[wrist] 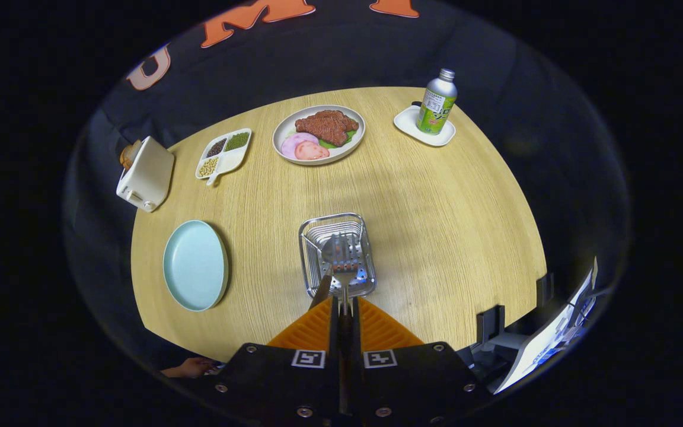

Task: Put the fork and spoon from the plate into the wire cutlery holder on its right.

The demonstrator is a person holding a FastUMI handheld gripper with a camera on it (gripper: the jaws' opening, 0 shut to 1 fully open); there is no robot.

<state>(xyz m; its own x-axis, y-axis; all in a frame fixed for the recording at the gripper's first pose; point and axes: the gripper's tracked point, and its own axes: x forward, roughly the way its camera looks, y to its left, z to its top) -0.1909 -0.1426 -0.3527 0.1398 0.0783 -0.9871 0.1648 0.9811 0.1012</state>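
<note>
The gripper [344, 308] pinches the fork [346, 261] tight, and it points straight ahead, right over the wire holder [306, 261].

A silver fork [346, 267] is held upright over the wire cutlery holder [337, 254], tines down inside it. A spoon [325, 279] leans within. The pale blue plate [195, 265] lies at nine o'clock of the holder.
</note>
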